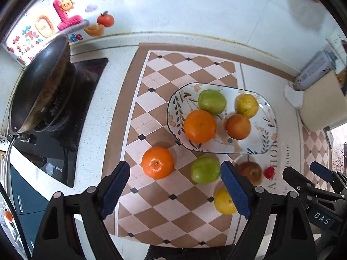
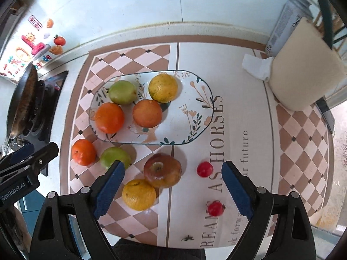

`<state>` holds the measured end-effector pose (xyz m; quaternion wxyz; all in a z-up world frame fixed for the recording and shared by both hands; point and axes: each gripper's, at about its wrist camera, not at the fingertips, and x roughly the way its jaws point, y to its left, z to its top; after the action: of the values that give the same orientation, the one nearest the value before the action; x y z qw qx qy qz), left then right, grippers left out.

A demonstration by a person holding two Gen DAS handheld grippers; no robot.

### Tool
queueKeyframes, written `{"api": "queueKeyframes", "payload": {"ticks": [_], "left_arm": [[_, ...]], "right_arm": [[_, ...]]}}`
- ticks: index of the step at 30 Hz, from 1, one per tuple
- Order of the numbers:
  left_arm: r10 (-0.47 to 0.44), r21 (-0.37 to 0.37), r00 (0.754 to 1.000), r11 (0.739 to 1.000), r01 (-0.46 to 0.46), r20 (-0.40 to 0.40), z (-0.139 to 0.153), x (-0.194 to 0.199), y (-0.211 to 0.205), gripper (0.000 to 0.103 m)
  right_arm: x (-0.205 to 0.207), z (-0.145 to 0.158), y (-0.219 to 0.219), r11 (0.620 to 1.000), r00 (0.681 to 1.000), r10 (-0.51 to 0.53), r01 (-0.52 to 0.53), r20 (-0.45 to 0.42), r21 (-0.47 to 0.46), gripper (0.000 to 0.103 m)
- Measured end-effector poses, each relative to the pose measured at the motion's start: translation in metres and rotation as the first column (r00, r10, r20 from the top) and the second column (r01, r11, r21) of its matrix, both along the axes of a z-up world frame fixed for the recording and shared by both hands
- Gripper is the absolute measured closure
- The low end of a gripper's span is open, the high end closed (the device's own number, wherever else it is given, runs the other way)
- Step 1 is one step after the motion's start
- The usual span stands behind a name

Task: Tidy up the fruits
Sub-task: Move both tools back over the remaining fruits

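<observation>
The fruits are split between the oval white ceramic plate with a leaf-and-flower print point(image 2: 195, 99) and the checkered brown-and-cream mat point(image 2: 303, 134) that covers your table. On the plate sit four pieces, all toward its left half: a green apple point(image 2: 122, 92), a yellow-green citrus point(image 2: 163, 88), a bright orange point(image 2: 109, 117) and a duller orange point(image 2: 147, 113), the last two near each other. Off the plate, on the mat just in front of it, you have a loose orange tangerine point(image 1: 157, 162), a second green apple point(image 1: 205, 170), a reddish-brown apple point(image 2: 162, 170) touching a yellow lemon-like citrus point(image 2: 138, 194), and two small red cherry tomatoes point(image 2: 204, 169) point(image 2: 215, 208) lying apart from each other on the mat's printed lettering. Your left hand-held gripper point(image 1: 174, 189) hangs above the mat with its blue-padded jaws spread wide and nothing between them — the tangerine and the second green apple show in the gap beyond the tips. Your right hand-held gripper point(image 2: 173, 190) is likewise spread apart and empty, with the reddish-brown apple, the yellow citrus and both tomatoes in its gap. To the left, a dark round frying pan point(image 1: 41, 82) rests on a black stove point(image 1: 86, 82).
</observation>
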<state>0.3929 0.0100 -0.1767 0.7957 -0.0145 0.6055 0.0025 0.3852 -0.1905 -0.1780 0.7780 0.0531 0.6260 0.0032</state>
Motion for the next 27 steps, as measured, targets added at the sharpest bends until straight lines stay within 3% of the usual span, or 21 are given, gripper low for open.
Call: {"api": "queueKeyframes", "payload": {"ticks": [18, 27], "left_arm": [[-0.033, -0.021, 0.986, 0.999, 0.037, 0.161, 0.073, -0.058, -0.007, 0.018], [-0.016, -0.029, 0.983, 0.999, 0.021, 0.185, 0.079, -0.066, -0.007, 0.018]], "right_arm": [[-0.064, 0.086, 0.005, 1.000, 0.988, -0.003, -0.001, 0.154, 0.026, 0.010], [-0.070, 0.092, 0.005, 0.996, 0.984, -0.025, 0.010, 0.174, 0.087, 0.009]]}}
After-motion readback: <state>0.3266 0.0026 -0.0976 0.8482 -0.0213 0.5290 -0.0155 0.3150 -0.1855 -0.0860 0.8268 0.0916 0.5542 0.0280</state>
